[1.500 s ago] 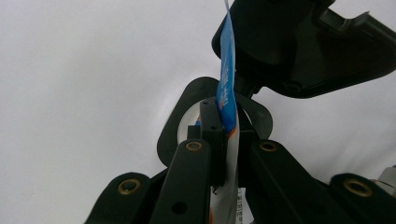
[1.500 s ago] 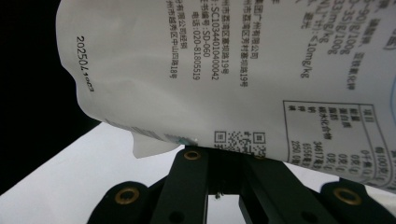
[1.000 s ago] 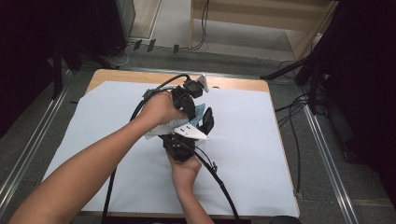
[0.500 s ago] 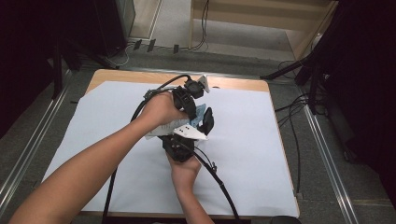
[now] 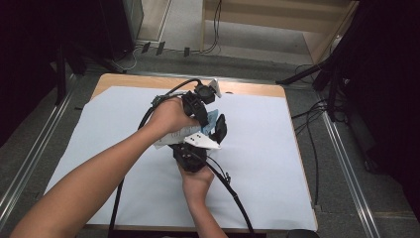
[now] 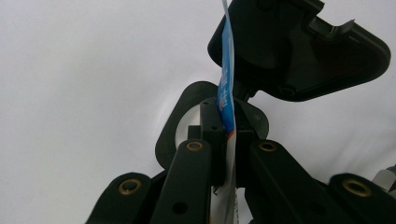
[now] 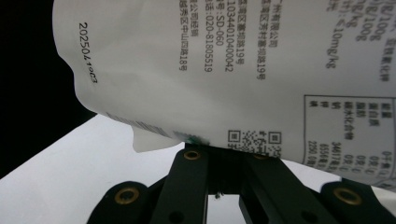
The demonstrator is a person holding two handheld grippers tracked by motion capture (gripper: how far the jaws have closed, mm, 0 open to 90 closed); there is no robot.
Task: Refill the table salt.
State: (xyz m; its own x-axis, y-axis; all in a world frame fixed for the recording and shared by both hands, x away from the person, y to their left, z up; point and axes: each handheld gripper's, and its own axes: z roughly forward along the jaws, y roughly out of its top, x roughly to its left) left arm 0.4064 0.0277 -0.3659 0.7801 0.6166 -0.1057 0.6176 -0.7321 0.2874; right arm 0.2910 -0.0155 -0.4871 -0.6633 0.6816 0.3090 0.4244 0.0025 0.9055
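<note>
Nothing has moved: both tools, left tool (image 5: 207, 115) and right tool (image 5: 219, 130), stay clamped on the packet (image 7: 224, 70) above the white sheet (image 5: 267, 148).

The rectangular wooden desk (image 5: 247, 89) stood square in the high view, and a large pale blue-white sheet (image 5: 277, 163) lay flat over nearly all of it. Bare light-brown wood showed as a strip along the far edge and at the far left corner. The sheet ran close to the near edge and to both sides. Black cables (image 5: 233, 191) trailed across the sheet toward the near edge.
</note>
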